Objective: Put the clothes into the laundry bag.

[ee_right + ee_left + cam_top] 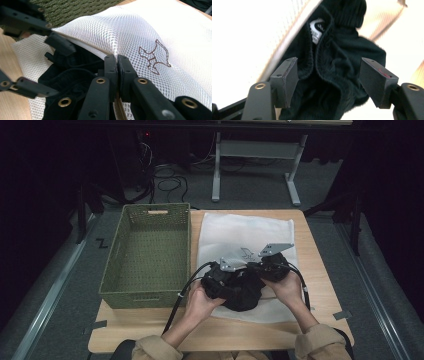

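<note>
A black knit garment [242,296] lies bunched at the near edge of a white mesh bag [245,227] on the wooden table. The right gripper [117,62] is shut on the bag's raised edge [112,50], holding its mouth up over the garment [72,72]. In the left gripper view, the left gripper [328,80] stands open, the garment [332,65] with its white label [317,31] bulging between the jaws, pads not pressing it. The same gripper [50,67] reaches into the bag's mouth in the right gripper view. Both hands hold their grippers [235,280] close together.
A green woven basket [112,250] stands empty on the left half of the table [320,270], right beside the bag. The mesh bag carries a brown stitched animal outline [153,56]. Cables trail from both grippers toward the table's near edge.
</note>
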`<state>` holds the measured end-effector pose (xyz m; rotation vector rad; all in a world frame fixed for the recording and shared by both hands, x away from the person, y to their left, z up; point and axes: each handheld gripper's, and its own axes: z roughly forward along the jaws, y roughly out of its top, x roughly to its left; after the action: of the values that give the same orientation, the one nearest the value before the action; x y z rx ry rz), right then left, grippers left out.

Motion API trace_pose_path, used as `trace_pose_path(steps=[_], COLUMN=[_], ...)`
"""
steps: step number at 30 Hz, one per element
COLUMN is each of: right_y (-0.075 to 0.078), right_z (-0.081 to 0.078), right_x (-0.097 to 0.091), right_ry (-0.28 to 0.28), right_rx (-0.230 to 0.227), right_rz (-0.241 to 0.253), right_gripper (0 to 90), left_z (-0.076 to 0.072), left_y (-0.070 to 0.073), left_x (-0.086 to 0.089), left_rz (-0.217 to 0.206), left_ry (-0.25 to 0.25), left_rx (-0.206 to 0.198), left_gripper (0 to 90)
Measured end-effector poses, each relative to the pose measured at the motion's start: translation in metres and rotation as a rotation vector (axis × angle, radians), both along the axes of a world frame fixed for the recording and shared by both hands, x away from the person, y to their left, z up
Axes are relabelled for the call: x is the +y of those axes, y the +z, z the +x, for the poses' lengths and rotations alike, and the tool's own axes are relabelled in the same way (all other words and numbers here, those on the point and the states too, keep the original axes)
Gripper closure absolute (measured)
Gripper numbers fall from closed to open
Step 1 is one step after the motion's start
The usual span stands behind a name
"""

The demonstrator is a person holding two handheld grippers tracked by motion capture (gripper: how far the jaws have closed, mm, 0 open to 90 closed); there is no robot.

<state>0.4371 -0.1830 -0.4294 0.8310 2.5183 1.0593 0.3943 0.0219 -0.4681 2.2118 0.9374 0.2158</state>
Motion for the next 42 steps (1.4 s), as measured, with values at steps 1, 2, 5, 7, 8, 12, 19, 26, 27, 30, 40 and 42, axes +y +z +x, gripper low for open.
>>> trace_pose_path(steps=[1, 2, 5, 7, 8, 12, 19, 26, 27, 30, 40, 42], right_y=[0.000, 0.000, 0.001, -0.001, -0.001, -0.004, -0.002, -0.006, -0.006, -0.007, -0.006, -0.005], right_z=[0.000, 0.000, 0.001, 0.002, 0.002, 0.003, 0.002, 0.003, 0.003, 0.002, 0.000, -0.001], right_x=[0.000, 0.000, 0.002, 0.004, 0.004, 0.006, 0.006, 0.004, 0.004, 0.006, 0.003, 0.003], right_ry=[-0.002, -0.004, -0.005, 0.000, 0.000, 0.005, 0.008, 0.017, 0.012, 0.010, 0.022, 0.027], right_rx=[0.001, 0.002, 0.004, 0.001, 0.005, 0.010, 0.017, 0.025, 0.027, 0.027, 0.034, 0.032], right_rz=[-0.002, -0.004, -0.009, -0.017, -0.023, -0.026, -0.023, -0.023, -0.020, -0.021, 0.005, 0.004], right_gripper=[88.0, 88.0, 88.0, 88.0, 88.0, 88.0, 87.9, 87.9, 87.9, 87.9, 88.0, 88.0], left_z=[-0.003, -0.008, -0.018, -0.020, -0.020, -0.017, -0.009, -0.004, -0.002, 0.001, 0.018, 0.021], left_y=[-0.002, -0.004, -0.011, -0.018, -0.021, -0.032, -0.047, -0.049, -0.049, -0.048, -0.043, -0.040], left_x=[0.001, 0.001, 0.000, 0.000, 0.000, -0.001, -0.013, -0.018, -0.017, -0.015, -0.014, -0.018], left_rz=[0.015, 0.032, 0.069, 0.087, 0.089, 0.085, 0.112, 0.140, 0.132, 0.102, -0.079, -0.080], left_ry=[0.003, 0.005, -0.011, -0.019, -0.017, -0.011, -0.013, -0.040, -0.045, -0.049, -0.006, 0.002], left_rx=[-0.012, -0.033, -0.046, -0.032, -0.028, -0.007, 0.040, 0.030, 0.044, 0.087, 0.134, 0.123], left_gripper=[32.4, 32.8, 34.0, 34.2, 34.2, 33.6, 35.1, 58.8, 66.8, 82.2, 86.0, 86.0])
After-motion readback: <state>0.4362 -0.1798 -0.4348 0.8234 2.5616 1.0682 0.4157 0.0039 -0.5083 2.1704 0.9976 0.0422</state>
